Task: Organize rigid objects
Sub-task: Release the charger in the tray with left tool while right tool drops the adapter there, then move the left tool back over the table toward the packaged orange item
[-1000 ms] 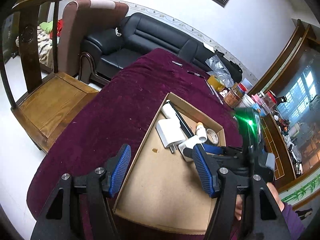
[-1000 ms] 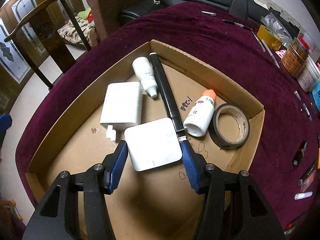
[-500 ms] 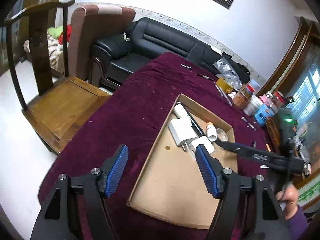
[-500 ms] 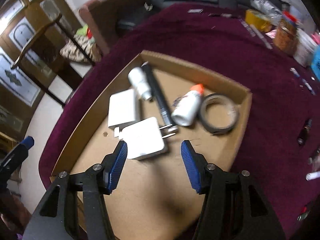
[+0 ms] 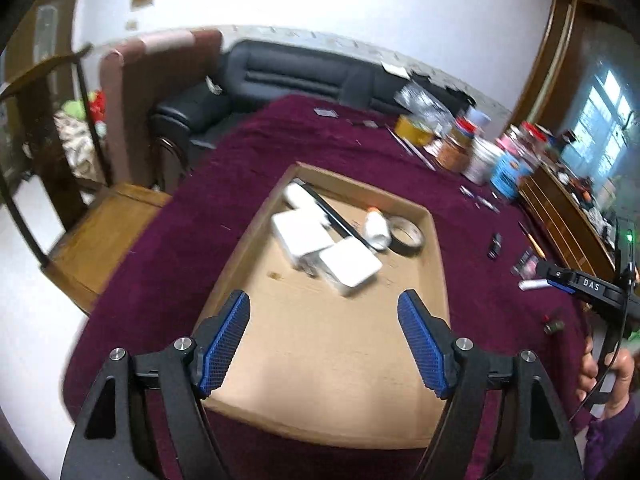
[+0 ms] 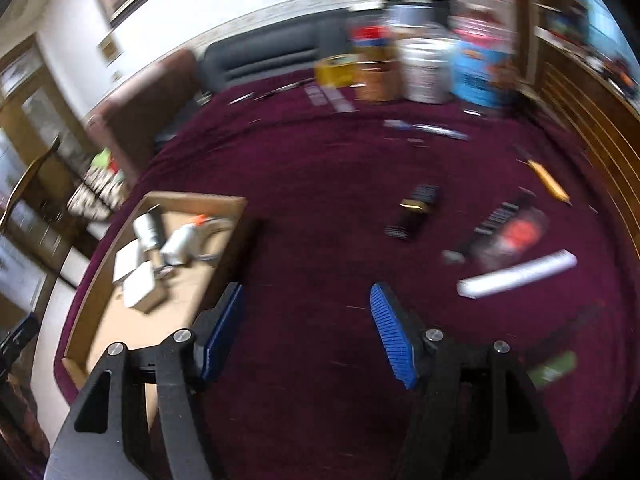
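While both grippers are spread wide and hold nothing, aim the right gripper squarely over the white tube, then carry it to the cardboard box; left gripper waits.

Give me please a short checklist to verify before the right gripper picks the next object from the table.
1. right gripper open, nothing between the fingers: ok.
2. left gripper open, empty: ok.
3. white tube lies alone on the cloth, nothing touching it: ok.
4. Right gripper lined up over the tube: not ok, the tube sits off to its right.
5. Sharp picture for aiming: not ok, right wrist view is blurred.
6. cardboard box has bare floor for more: ok.
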Available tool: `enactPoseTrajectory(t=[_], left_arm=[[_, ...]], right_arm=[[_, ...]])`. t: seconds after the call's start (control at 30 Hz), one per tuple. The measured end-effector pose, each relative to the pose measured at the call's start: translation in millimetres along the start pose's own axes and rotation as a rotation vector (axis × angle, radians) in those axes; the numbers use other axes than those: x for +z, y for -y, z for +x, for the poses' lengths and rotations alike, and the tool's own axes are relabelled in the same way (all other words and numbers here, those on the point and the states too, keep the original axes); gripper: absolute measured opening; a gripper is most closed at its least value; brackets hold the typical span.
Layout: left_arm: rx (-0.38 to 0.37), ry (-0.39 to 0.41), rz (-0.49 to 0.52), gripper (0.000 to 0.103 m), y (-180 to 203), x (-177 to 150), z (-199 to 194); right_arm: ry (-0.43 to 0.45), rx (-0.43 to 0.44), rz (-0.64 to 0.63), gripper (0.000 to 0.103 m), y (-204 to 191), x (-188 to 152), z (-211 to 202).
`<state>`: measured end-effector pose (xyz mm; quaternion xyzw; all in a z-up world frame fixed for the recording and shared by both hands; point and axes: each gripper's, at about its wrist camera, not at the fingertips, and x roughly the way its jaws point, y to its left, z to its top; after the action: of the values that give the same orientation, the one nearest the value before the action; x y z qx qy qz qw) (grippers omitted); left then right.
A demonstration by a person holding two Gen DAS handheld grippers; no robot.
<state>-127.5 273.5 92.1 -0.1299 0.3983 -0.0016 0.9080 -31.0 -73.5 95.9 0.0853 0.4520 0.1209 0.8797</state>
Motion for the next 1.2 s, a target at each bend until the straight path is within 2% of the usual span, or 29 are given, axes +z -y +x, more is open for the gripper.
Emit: enactPoseTrajectory(t=[0.13,0.23,0.33,0.4,0.5,0.57,0.67,0.77,0.87,1.0,1.07,1.2], left_arm=[[-0.070,-0.087,-0.052,0.071,11,9,28],[-0.079,-0.107,-0.117,0.071,9,30,49],[-0.033,-0.142,-0.171,0.071,2,58,82],[-0.034,-0.173,-0.189,0.071,-2,68,101],[0.052,-0.242,-0.210,0.071,-1,70,124],[0.061,-0.213,-0.189,0.072,8,71,121],[0.101,-0.232,-0.164,0.072,21,68,128],[0.058,-0.214,-0.163,0.072,29,68,115],[0.013,-0.203,-0.106,0.072,40,61,89],[-0.040,-0.253,-0.074,0.072,42,40,73],[-0.048,-0.280,-0.072,0.072,42,33,77],[-0.056,-0.320,-0.134,0.072,37,30,101]], right_arm=[[0.008,-0.011,0.084,0.064,46,-12,-9],[0.029,-0.014,0.126,0.064,68,-22,-17],[0.043,-0.014,0.164,0.064,89,-28,-21],[0.047,-0.004,0.196,0.064,104,-34,-22],[0.053,0.016,0.248,0.064,123,-41,-26],[0.066,0.016,0.264,0.064,134,-45,-30],[0.081,-0.005,0.266,0.064,146,-48,-35],[0.083,-0.002,0.288,0.064,159,-49,-35],[0.087,0.000,0.295,0.064,165,-51,-38],[0.092,-0.001,0.300,0.064,173,-54,-39],[0.091,0.004,0.309,0.064,176,-54,-37],[0.084,0.023,0.321,0.064,176,-53,-32]])
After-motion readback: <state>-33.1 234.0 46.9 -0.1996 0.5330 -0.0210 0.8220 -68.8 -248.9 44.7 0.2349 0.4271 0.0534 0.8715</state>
